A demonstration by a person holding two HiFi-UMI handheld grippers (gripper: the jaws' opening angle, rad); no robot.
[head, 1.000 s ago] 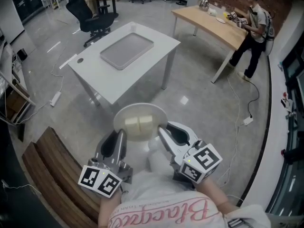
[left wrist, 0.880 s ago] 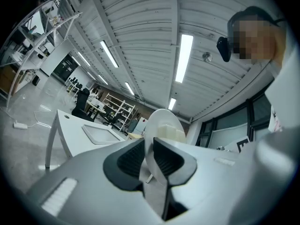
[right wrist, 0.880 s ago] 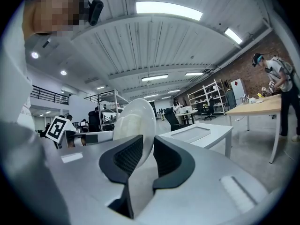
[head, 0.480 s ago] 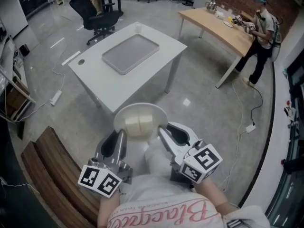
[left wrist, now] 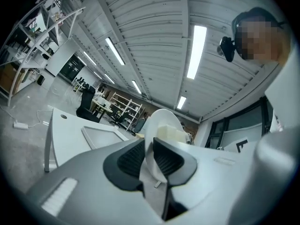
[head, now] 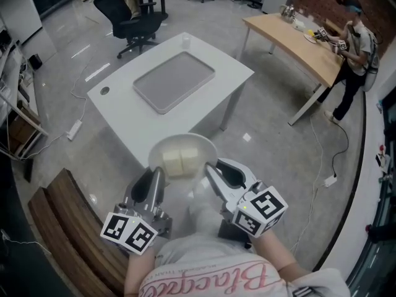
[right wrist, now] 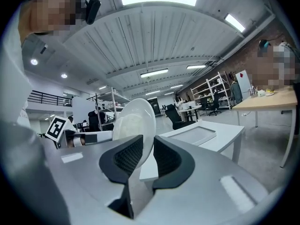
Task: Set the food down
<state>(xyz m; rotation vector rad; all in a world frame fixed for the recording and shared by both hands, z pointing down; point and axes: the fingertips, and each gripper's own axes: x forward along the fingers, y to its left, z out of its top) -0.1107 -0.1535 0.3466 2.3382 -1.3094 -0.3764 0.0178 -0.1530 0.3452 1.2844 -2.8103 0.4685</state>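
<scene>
A white plate (head: 185, 140) carries two pale blocks of food (head: 180, 161) and hangs in the air in front of me. My left gripper (head: 156, 177) is shut on its left rim, my right gripper (head: 210, 169) on its right rim. In the left gripper view the plate (left wrist: 161, 123) stands edge-on between the ribbed pads of the left gripper (left wrist: 149, 148), with the food (left wrist: 172, 134) on it. In the right gripper view the right gripper (right wrist: 146, 150) pinches the plate (right wrist: 136, 121) in the same way. Ahead stands a white table (head: 127, 107) bearing a grey tray (head: 173, 79).
A wooden bench (head: 59, 224) lies at my lower left. A black office chair (head: 131, 12) stands behind the white table. A wooden table (head: 296, 37) with a person (head: 354, 48) beside it is at the far right. Cables and a power strip (head: 73, 129) lie on the grey floor.
The white table and tray have shifted right and come a little nearer in the head view. Both grippers and the plate keep the same pose.
</scene>
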